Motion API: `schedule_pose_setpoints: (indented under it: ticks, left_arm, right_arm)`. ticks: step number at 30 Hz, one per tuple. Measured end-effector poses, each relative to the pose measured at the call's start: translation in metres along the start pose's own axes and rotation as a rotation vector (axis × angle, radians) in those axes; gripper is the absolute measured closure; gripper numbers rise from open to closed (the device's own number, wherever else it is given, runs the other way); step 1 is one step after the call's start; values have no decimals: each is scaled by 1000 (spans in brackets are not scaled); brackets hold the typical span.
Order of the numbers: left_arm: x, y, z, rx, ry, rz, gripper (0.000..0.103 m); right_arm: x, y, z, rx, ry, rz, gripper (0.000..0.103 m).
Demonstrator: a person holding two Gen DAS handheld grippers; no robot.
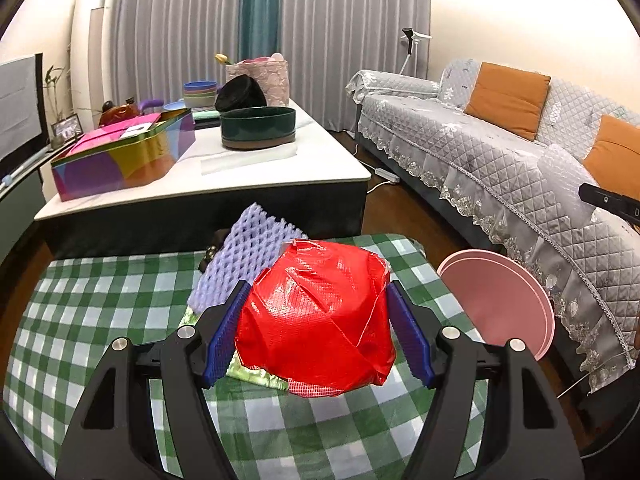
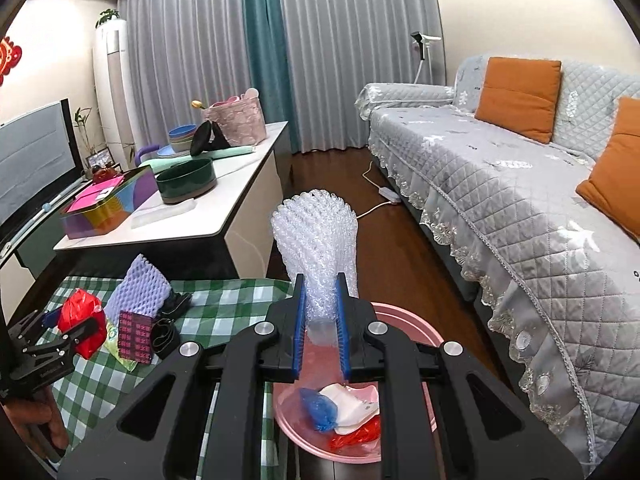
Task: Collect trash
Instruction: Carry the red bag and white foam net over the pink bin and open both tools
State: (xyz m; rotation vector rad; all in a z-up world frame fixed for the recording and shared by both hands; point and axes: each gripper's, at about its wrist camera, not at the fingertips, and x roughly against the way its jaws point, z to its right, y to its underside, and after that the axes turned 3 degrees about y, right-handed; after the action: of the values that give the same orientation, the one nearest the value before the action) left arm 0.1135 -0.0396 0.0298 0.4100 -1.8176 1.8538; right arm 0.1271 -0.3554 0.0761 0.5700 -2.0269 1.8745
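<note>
My left gripper (image 1: 314, 300) is closed around a crumpled red plastic bag (image 1: 316, 316) on the green checked cloth (image 1: 100, 320); both blue pads touch its sides. It also shows in the right wrist view (image 2: 80, 320). My right gripper (image 2: 320, 300) is shut on a white foam net sleeve (image 2: 316, 236) and holds it above the pink bin (image 2: 400, 320). The bin holds blue, white and red scraps (image 2: 344, 412). A purple foam net (image 1: 244, 256) stands behind the red bag, over a green wrapper (image 1: 256, 376). A dark patterned packet (image 2: 136, 336) lies beside it.
A white low table (image 1: 248, 176) behind the cloth carries a colourful tin (image 1: 124, 152), a dark green round box (image 1: 258, 126) and bowls. A grey quilted sofa (image 2: 500, 184) with orange cushions runs along the right. Dark wood floor (image 2: 384, 248) lies between, with a white power strip.
</note>
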Motion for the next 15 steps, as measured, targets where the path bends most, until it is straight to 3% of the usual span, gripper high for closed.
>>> schedule_pose_setpoints:
  ticks: [15]
  left_arm:
    - [-41,-21,44,-42,68,-9,36]
  right_arm:
    - [-13,2,27,-35,53,-31,89]
